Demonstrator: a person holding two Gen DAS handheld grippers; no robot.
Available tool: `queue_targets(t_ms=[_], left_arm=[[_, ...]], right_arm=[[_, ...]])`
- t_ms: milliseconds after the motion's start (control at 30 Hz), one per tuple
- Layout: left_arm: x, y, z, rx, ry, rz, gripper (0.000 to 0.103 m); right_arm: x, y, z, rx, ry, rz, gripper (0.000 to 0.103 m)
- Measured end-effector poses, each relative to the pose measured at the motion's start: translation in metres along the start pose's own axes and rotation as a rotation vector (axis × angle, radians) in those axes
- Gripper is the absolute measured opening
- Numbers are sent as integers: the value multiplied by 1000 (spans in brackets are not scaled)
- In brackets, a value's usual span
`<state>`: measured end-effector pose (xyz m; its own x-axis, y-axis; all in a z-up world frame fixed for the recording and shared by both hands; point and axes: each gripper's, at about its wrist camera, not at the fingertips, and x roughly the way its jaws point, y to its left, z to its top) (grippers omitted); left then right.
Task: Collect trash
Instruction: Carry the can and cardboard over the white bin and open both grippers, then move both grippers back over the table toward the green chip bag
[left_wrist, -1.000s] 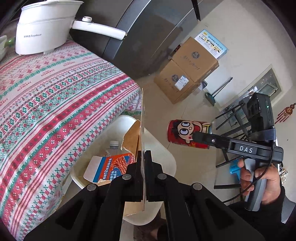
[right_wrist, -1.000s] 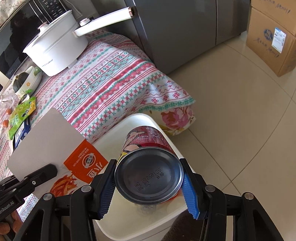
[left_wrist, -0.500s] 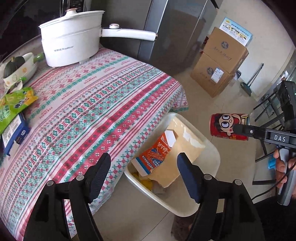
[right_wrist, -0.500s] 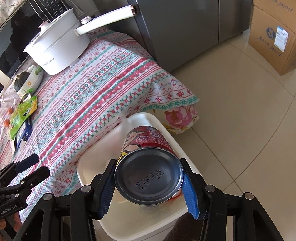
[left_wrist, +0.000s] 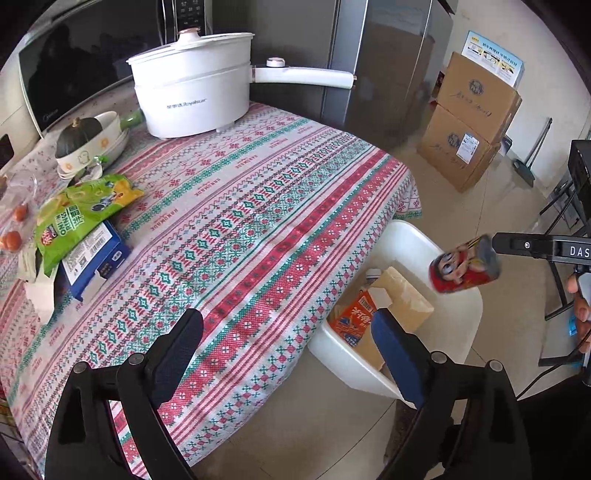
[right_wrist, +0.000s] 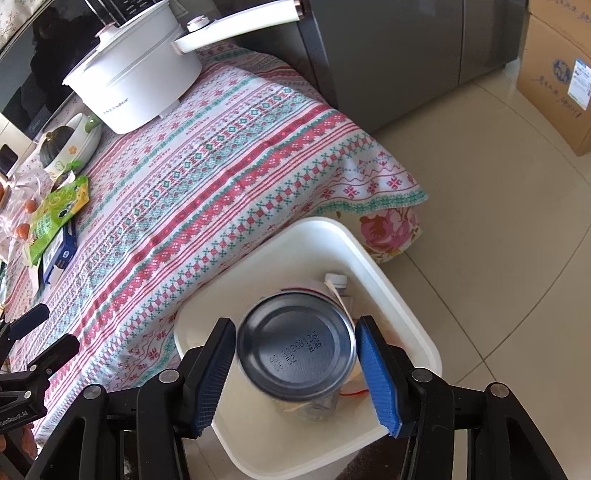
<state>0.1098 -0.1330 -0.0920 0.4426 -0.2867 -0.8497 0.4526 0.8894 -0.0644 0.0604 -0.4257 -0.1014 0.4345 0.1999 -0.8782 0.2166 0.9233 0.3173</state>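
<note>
Right gripper (right_wrist: 295, 369): jaws opening — red can (right_wrist: 297, 354) between the pads, a gap showing on the left side.
Can: tilted, over the white bin (right_wrist: 388, 288).
Left gripper (left_wrist: 288, 354): jaws opening wide, nothing between them.
Bin: on the floor beside the table — carton (left_wrist: 351, 319) and cardboard inside.
Table: patterned cloth (left_wrist: 240, 221), green snack bag (left_wrist: 79, 212), white pot (left_wrist: 192, 99) farthest back.

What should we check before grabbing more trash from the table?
1. Can over white bin: ok.
2. Right tool jaws opening, can between them looks loose: ok.
3. Left tool jaws opening, nothing between them: ok.
4. Table cleared: not ok, green snack bag and blue box lie there.
5. Room left in bin: cannot tell.
</note>
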Motion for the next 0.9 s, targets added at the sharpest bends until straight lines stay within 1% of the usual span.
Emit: queue_targets(t_ms=[33, 100, 533, 733, 900], left_arm=[[-2, 3, -1, -3, -2, 2, 96], [-6, 8, -4, -7, -5, 11, 97], [-23, 41, -13, -54, -23, 51, 101], [-34, 67, -15, -80, -36, 95, 102], [-44, 99, -19, -112, -45, 140, 103]], right_arm=[[-1, 3, 0, -3, -7, 8, 82], [-3, 10, 1, -8, -25, 10, 86], [2, 38, 10, -26, -38, -3, 89], [8, 67, 15, -62, -46, 9, 91], [16, 98, 18, -115, -47, 11, 91]])
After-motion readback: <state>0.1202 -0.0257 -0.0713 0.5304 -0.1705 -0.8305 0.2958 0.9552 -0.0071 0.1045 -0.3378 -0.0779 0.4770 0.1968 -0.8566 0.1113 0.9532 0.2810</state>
